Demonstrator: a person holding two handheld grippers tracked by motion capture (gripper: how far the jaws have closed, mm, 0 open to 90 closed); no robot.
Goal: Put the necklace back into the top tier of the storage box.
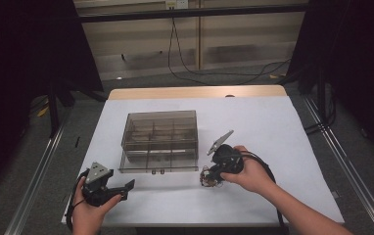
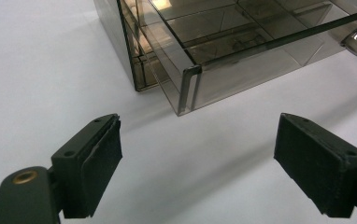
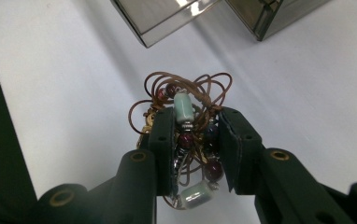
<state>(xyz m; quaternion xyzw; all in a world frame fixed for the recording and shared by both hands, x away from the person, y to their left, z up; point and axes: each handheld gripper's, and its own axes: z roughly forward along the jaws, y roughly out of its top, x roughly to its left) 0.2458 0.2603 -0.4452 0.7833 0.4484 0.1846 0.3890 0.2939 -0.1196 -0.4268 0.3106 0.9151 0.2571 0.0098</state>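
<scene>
A tangle of brown cord and beads, a beaded bracelet (image 3: 186, 135), sits pinched between the pads of the right gripper (image 3: 196, 140), its jaws drawn close around the bunched loops, with pale green and dark red beads showing in the gap. In the high view the right gripper (image 1: 213, 177) holds the bundle just above the white table (image 1: 273, 127), off the front right corner of the smoky clear organizer box (image 1: 159, 141), whose drawer is pulled out toward the person. The box lies up and to the left of the bracelet, nearer the right hand. The left gripper (image 1: 121, 191) rests low at the front left, jaws wide apart and empty, facing the drawer's corner (image 2: 188, 88)
</scene>
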